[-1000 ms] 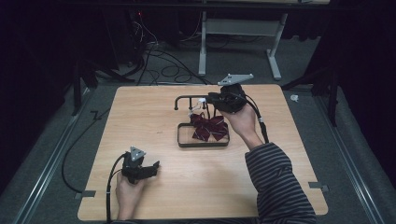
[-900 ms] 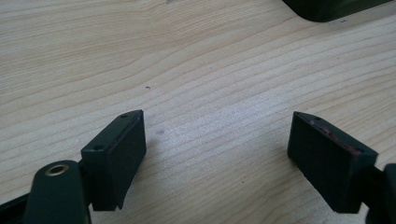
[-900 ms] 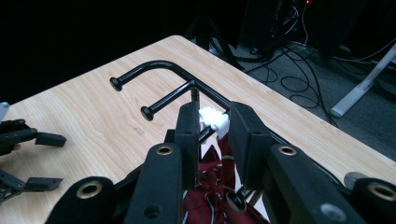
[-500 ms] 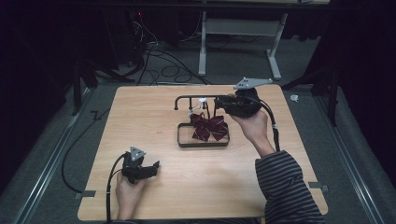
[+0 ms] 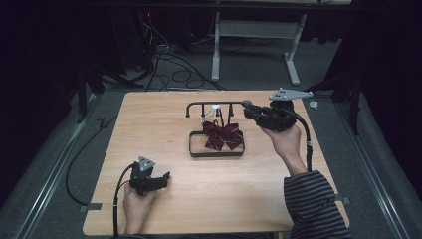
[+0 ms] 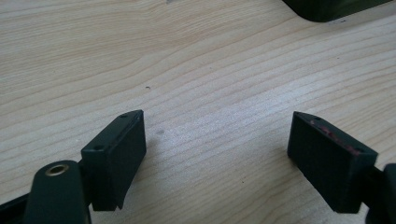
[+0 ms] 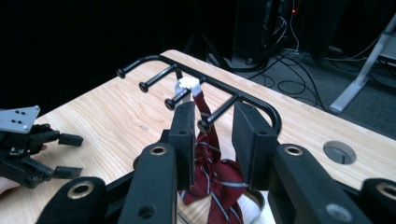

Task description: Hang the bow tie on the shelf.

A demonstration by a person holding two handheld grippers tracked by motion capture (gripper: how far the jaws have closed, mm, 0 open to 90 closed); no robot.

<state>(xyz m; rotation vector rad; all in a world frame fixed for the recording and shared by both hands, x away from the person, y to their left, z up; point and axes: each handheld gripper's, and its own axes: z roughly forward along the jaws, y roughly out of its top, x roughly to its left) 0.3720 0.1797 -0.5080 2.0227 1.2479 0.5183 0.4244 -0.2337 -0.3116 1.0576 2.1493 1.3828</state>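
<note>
Compared with a second ago, we have drawn the right gripper (image 5: 247, 105) back from the bow tie (image 5: 222, 135) and swung it up toward 1 o'clock of the rack (image 5: 215, 104); it now sits level with the rack's top rail, at its right end. We judge that the hanging step is complete and the gripper is retreating. The bow tie hangs by its white strap (image 7: 189, 84) from a peg of the rack, its dark red striped wings resting over the base frame (image 5: 217, 154), near the centre of the table (image 5: 149, 119). The right gripper view adds what the high view cannot resolve: the strap is looped over a peg, and the right jaws stand partly apart with nothing between them, one peg tip showing in the gap beyond. The left gripper (image 5: 160, 178) rests at 7 o'clock on the table, well apart from the rack. The left gripper view confirms that its jaws are spread wide and empty above bare wood, with one dark corner at the upper edge.
</note>
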